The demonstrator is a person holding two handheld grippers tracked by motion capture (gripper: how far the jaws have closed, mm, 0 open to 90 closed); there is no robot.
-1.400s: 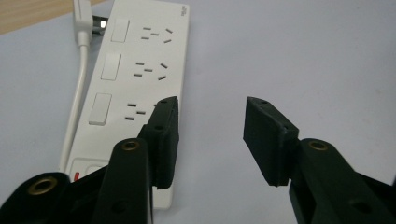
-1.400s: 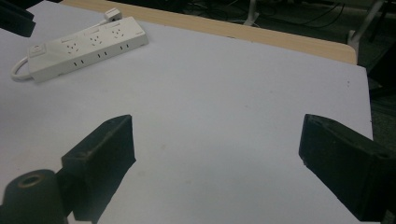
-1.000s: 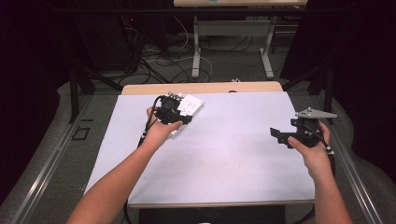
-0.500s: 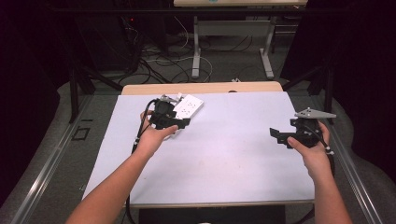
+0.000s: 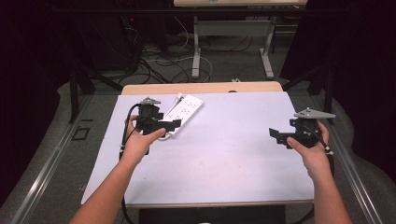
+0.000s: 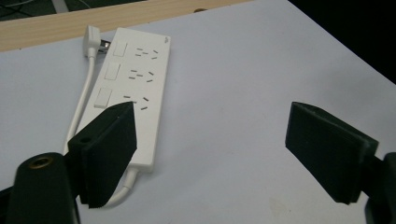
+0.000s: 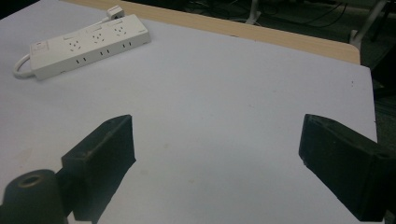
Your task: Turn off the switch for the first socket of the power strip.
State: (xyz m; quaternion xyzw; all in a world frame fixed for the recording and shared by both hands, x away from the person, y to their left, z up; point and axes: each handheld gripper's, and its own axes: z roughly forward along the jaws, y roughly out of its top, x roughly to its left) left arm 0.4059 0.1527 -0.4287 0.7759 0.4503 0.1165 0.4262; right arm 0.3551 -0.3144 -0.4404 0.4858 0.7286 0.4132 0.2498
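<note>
A white power strip lies flat at the far left of the white table top, its cord looped alongside and its plug by the far end. My left gripper hovers open just short of the strip's near end. In the left gripper view the strip runs away from the left jaw, and nothing sits between the jaws of that gripper. My right gripper is open over bare table at the right edge. In the right gripper view the strip lies far off, beyond the right gripper.
A wooden strip borders the table's far edge. Beyond it are desk legs and loose cables on the floor. A metal rail runs along the left side of the table.
My left gripper has drawn back a little toward the person and leftward, off the power strip's near end. The right gripper has stayed put.
</note>
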